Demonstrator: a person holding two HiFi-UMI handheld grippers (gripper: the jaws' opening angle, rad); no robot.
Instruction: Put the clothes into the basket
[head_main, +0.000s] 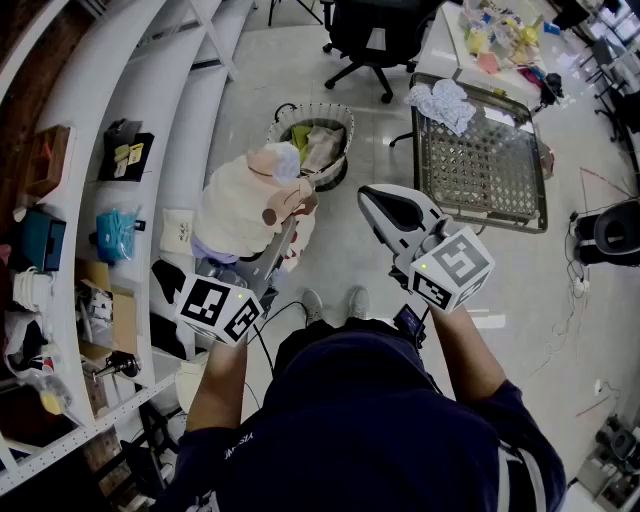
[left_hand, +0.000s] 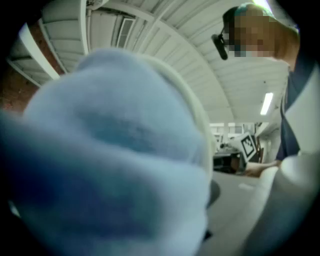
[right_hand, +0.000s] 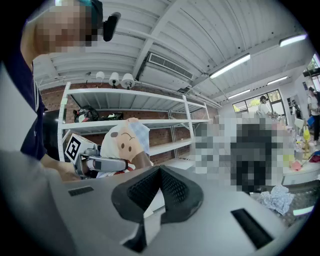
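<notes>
A fluffy cream, pink and pale-blue garment with a cartoon face (head_main: 245, 205) hangs in the air at the tip of my left gripper (head_main: 283, 222), which is shut on it. Its blue pile (left_hand: 110, 165) fills most of the left gripper view and hides the jaws. The right gripper view shows the same garment (right_hand: 127, 142) and the left gripper (right_hand: 100, 164) in front of the shelves. The round white woven basket (head_main: 312, 108) stands on the floor just beyond the garment, with folded clothes inside. My right gripper (head_main: 375, 200) floats to the right of the garment, shut and holding nothing (right_hand: 160, 172).
White shelving (head_main: 120, 200) with boxes and small items runs along the left. A wire-mesh cart (head_main: 480, 165) stands at the right with a crumpled patterned cloth (head_main: 442, 100) on its far corner. A black office chair (head_main: 375, 40) is behind the basket.
</notes>
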